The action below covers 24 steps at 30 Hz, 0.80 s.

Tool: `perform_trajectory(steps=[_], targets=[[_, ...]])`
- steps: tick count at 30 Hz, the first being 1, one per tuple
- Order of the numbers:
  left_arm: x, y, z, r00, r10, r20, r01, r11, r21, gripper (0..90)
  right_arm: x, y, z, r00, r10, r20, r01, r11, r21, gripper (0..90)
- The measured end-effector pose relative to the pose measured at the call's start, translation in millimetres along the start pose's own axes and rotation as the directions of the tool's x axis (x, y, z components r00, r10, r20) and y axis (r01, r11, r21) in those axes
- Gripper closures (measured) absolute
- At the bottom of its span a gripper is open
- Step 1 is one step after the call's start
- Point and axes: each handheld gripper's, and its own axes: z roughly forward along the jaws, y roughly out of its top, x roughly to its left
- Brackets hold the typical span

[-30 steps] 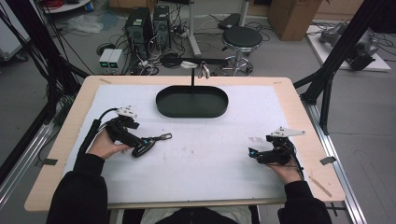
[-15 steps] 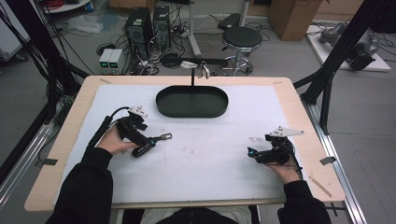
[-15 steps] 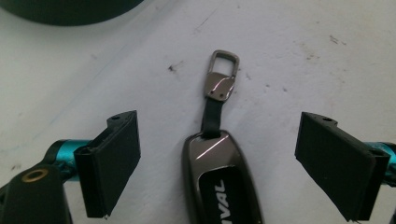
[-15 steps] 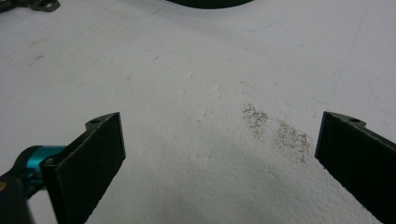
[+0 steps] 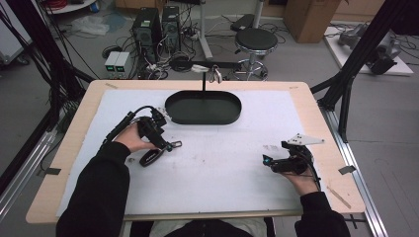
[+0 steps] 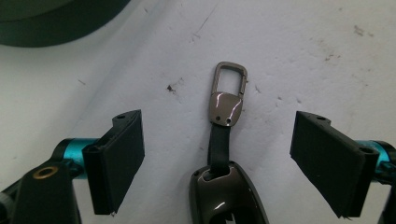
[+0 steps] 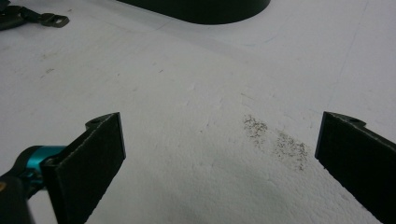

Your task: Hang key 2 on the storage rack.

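Fob point(image 6: 227, 193), glossy dark metal, lies on the white mat point(image 5: 222, 163) short of the tray point(image 5: 203, 107), strap and clasp point(image 6: 229, 79) pointing away from the left gripper point(image 6: 217, 156), whose wide-apart jaws flank it. High view shows it slanted, clasp toward the right gripper point(image 7: 219, 163), also spread, well apart.

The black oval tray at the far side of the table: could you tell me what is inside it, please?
The black oval tray looks empty: its dark floor shows nothing in the high view. A thin black post rising at its far rim covers a sliver. The key fob lies outside it on the white mat.
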Motion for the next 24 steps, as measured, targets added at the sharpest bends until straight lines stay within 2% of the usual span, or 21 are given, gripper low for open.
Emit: perform_trajectory(steps=[2,5,7,10,16,18,20,22,23,24], targets=[[-0.6,1.4,2.1,0.9999,0.013,0.001,-0.013,0.9997,0.022,22.7,0.1,-0.2,-0.3,1.0,-0.004,-0.002,0.004,1.0,-0.002,0.8],[-0.8,1.2,2.5,0.9999,0.01,0.006,-0.01,0.9996,0.028,29.2,-0.1,-0.6,-1.3,1.0,0.001,-0.003,-0.001,1.0,-0.005,0.8],[-0.3,0.5,1.9,0.9998,0.019,-0.012,-0.018,0.9988,0.046,35.6,-0.2,-0.4,-1.7,1.0,0.002,-0.004,-0.002,1.0,-0.008,0.8],[0.8,-1.3,2.0,0.9997,0.022,0.013,-0.023,0.9981,0.056,46.7,0.0,0.0,-1.9,1.0,0.001,-0.007,-0.001,1.0,-0.01,0.8],[-0.5,-0.3,7.4,0.9993,0.038,0.006,-0.038,0.9963,0.077,48.7,0.7,-0.1,-1.4,1.0,0.001,-0.002,-0.001,1.0,-0.003,0.8],[-0.8,0.0,9.9,0.9995,0.032,-0.004,-0.032,0.9951,0.094,52.7,0.4,-0.3,-1.6,1.0,-0.001,-0.003,0.001,1.0,-0.004,0.8],[-0.9,-0.6,13.7,0.9999,0.01,-0.007,-0.009,0.9932,0.116,57.2,0.7,-0.5,-1.8,1.0,0.003,0.001,-0.003,1.0,0.0,0.8],[-1.3,-1.4,12.9,0.9998,0.01,-0.019,-0.008,0.9946,0.104,60.7,0.7,-1.2,-1.5,1.0,-0.008,0.003,0.008,1.0,0.009,0.8],[-1.0,-2.1,12.2,0.9999,0.005,-0.016,-0.003,0.9956,0.094,64.8,1.1,-1.6,-1.5,1.0,-0.008,0.004,0.007,1.0,0.011,0.8],[-0.4,-3.1,12.2,1.0,-0.002,-0.009,0.002,0.9965,0.083,73.4,1.2,-1.9,-1.6,0.9999,-0.009,0.006,0.009,1.0,0.012,0.8]])
